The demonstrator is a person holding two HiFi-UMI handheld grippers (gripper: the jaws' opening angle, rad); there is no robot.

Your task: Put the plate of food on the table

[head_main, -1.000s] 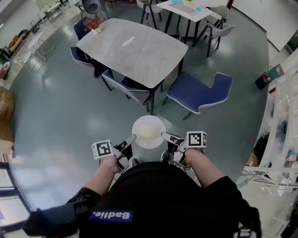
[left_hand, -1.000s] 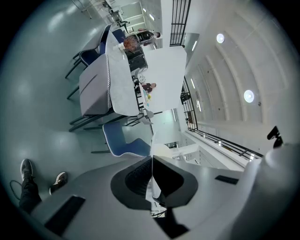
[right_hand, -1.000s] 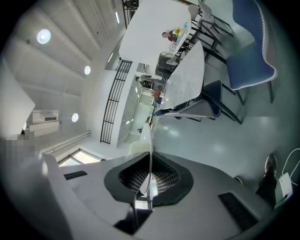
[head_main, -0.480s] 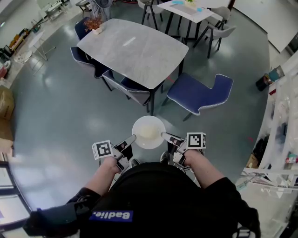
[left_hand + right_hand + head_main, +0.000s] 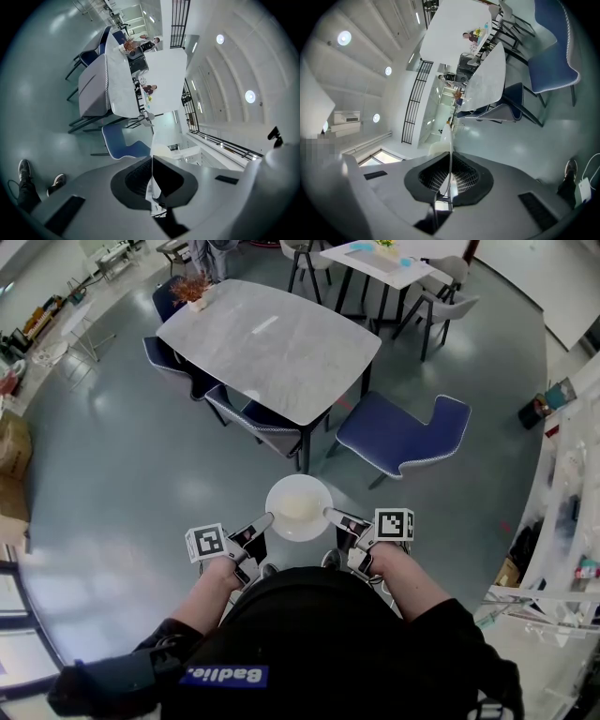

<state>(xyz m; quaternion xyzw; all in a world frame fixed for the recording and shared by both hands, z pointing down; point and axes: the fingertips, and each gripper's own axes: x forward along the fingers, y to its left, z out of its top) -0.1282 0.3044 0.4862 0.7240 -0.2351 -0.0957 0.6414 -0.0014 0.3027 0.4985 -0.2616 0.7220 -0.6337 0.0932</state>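
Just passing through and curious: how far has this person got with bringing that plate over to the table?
Done: the plate is off any surface, clamped at opposite rims by the left gripper and the right gripper. In hand: carrying it, with the grey table ahead across a stretch of floor. Left: reach the table, set the plate on its top, and release.

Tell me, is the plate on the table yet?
No. The left hand-held gripper and right hand-held gripper hold the round white plate over the floor, short of the rectangular grey table.
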